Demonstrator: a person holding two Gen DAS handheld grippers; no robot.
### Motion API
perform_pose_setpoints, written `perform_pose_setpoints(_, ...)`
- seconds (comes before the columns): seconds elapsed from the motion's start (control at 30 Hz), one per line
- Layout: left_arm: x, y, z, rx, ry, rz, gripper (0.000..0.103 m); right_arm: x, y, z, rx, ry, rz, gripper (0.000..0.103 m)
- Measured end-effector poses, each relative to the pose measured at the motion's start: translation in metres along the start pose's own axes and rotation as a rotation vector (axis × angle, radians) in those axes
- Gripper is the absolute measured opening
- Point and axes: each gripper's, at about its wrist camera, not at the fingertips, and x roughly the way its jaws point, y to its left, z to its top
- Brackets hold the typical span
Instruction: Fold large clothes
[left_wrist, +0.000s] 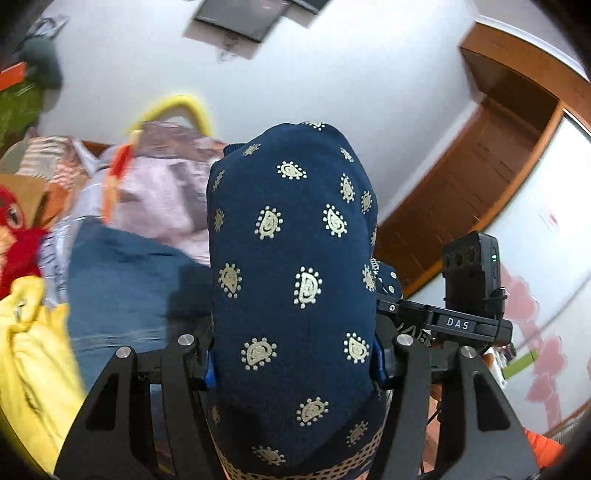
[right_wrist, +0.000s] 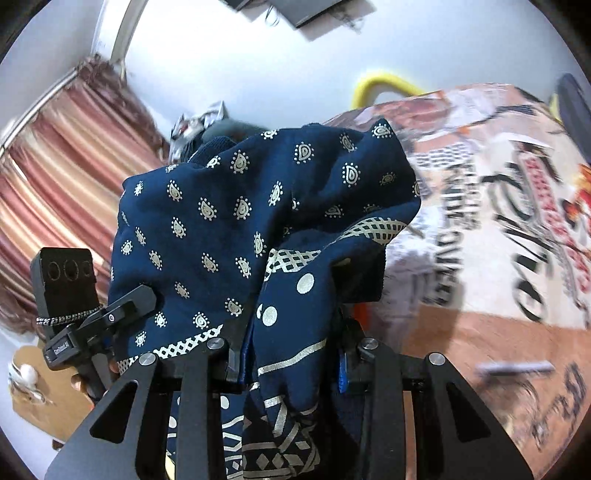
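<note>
A navy garment with cream paisley print (left_wrist: 295, 258) is bunched thickly between the fingers of my left gripper (left_wrist: 295, 365), which is shut on it. The cloth covers the middle of the left wrist view and hides what lies beyond. In the right wrist view the same garment (right_wrist: 229, 229) drapes over my right gripper (right_wrist: 290, 363), whose blue-padded fingers (right_wrist: 343, 369) are shut on a fold with a cream lattice border. Each gripper shows in the other's view: the right one (left_wrist: 461, 325) beside the cloth, the left one (right_wrist: 74, 332) at the lower left. Both are lifted off the bed.
A heap of clothes lies to the left: a yellow garment (left_wrist: 29, 350), a blue one (left_wrist: 122, 280), a pink one (left_wrist: 162, 192), plus a red soft toy (left_wrist: 14, 236). A printed bedsheet (right_wrist: 498, 221) spreads to the right. A wooden door frame (left_wrist: 480, 177) and striped curtain (right_wrist: 55, 166) bound the room.
</note>
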Motion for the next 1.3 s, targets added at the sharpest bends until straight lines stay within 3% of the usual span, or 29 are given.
perform_pose_setpoints(0.2,0.018,0.098,-0.007,-0.149,0.032,0.134,0.06,0.094,0.007,0.012,-0.011,0.085,-0.025,0.03)
perform_pose_setpoints(0.3,0.04,0.157,-0.03,-0.21,0.08,0.204,0.066,0.144,0.0,0.005,-0.061,0.168,-0.125,0.03)
perform_pose_setpoints(0.37,0.044,0.181,-0.044,-0.269,0.081,0.17,0.069,0.164,-0.009,-0.005,-0.06,0.227,-0.134,0.033)
perform_pose_setpoints(0.43,0.043,0.199,-0.051,-0.352,0.068,0.091,0.07,0.167,-0.023,-0.007,0.003,0.227,-0.089,0.035)
perform_pose_setpoints(0.5,0.041,0.196,-0.048,-0.343,0.068,0.09,0.07,0.159,-0.027,-0.006,0.036,0.217,-0.067,0.036)
perform_pose_setpoints(0.6,0.036,0.17,-0.042,-0.243,0.088,0.206,0.071,0.144,-0.025,-0.009,0.057,0.222,-0.098,0.037)
perform_pose_setpoints(0.73,0.027,0.138,-0.044,-0.136,0.098,0.351,0.078,0.119,-0.006,-0.017,-0.006,0.192,-0.203,0.04)
perform_pose_setpoints(0.83,0.017,0.123,-0.055,-0.093,0.078,0.41,0.082,0.11,0.005,-0.029,-0.075,0.182,-0.267,0.045)
perform_pose_setpoints(0.93,0.008,0.117,-0.068,-0.07,0.064,0.417,0.085,0.108,0.011,-0.045,-0.139,0.203,-0.334,0.06)
perform_pose_setpoints(1.13,-0.014,0.101,-0.111,-0.071,0.079,0.446,0.088,0.094,0.015,-0.086,-0.258,0.245,-0.391,0.061)
perform_pose_setpoints(1.3,-0.028,0.083,-0.136,-0.053,0.098,0.494,0.088,0.069,0.016,-0.104,-0.216,0.234,-0.385,0.061)
